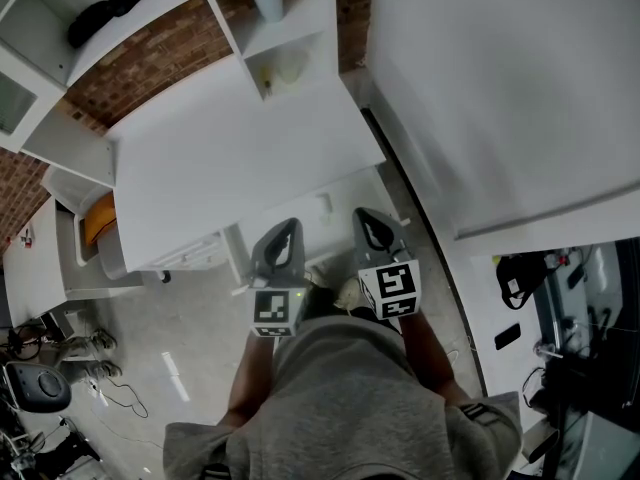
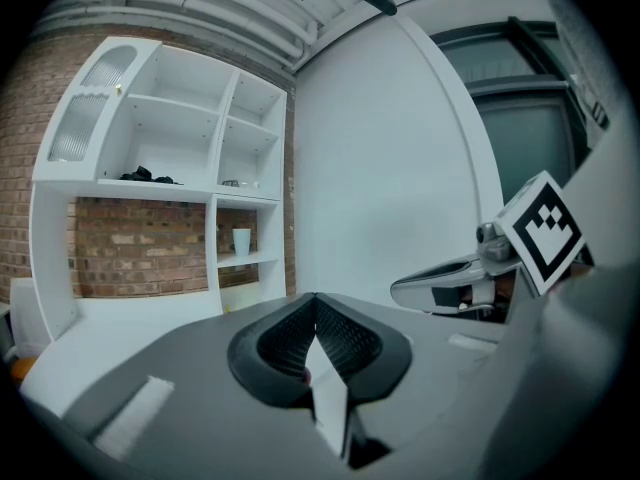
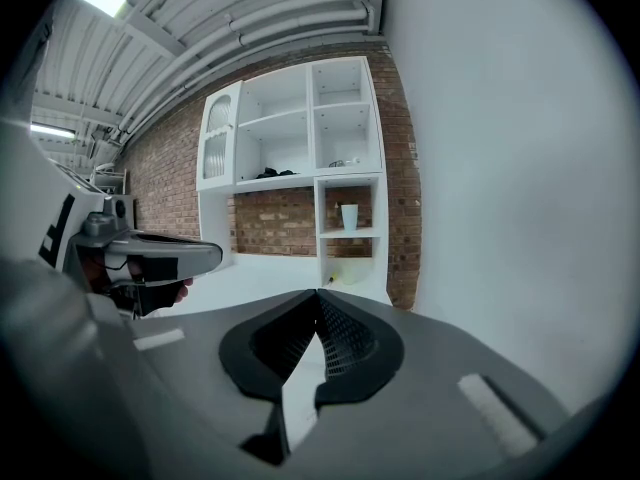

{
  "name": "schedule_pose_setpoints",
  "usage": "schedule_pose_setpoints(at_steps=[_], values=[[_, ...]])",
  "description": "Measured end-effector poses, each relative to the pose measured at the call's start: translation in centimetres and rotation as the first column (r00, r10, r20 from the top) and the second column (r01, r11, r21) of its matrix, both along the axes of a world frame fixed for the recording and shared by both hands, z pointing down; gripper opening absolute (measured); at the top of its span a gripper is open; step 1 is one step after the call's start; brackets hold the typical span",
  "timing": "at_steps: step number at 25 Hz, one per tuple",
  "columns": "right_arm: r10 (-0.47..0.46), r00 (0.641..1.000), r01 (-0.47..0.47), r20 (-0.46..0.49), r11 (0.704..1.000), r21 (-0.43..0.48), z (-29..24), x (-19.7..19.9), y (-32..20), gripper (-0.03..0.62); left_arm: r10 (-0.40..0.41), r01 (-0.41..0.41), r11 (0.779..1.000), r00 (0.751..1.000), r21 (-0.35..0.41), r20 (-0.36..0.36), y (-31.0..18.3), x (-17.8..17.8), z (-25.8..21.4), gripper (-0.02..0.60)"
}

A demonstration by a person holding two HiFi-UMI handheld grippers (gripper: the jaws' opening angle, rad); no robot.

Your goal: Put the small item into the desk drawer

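A small yellowish item [image 1: 267, 78], too small to identify, lies in the lowest cubby of a white shelf unit [image 1: 318, 13] at the far edge of the white tabletop [image 1: 220, 158]. In the right gripper view it shows as a pale speck [image 3: 333, 279] at the foot of that cubby. A pale cup [image 1: 268, 0] stands in the cubby above it. Below the tabletop's near edge is a white drawer front [image 1: 300, 203] with a small handle; it appears closed.

Both grippers are held side by side in front of the drawer, well away from the item. The left gripper [image 1: 291, 225] has its fingers clenched together with nothing between them, and its own view shows the tips [image 2: 315, 298] meeting. The right gripper [image 1: 363, 214] is likewise clenched and empty, its tips [image 3: 318, 293] meeting.

A dark bundle [image 1: 110, 3] lies on a higher shelf at the left, with a brick wall [image 1: 150, 63] behind. The person's grey sweater [image 1: 350, 398] fills the bottom of the head view.
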State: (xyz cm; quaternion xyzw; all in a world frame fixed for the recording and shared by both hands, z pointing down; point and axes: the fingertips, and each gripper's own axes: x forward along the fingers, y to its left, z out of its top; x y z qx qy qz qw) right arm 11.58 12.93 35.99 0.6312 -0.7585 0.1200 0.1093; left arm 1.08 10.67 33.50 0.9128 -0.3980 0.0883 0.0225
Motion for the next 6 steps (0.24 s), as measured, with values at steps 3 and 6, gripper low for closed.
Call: schedule_pose_setpoints(at_steps=[3, 6], values=[[0.003, 1.000, -0.003, 0.001, 1.000, -0.001, 0.13, 0.20, 0.10, 0.003, 0.003, -0.003, 1.000, 1.000, -0.005, 0.000, 0.09, 0.22, 0.17, 0.012], [0.004, 1.000, -0.004, -0.001, 1.000, -0.002, 0.25, 0.34, 0.09, 0.003, 0.006, -0.006, 1.000, 1.000, -0.008, 0.001, 0.11, 0.39, 0.29, 0.012]])
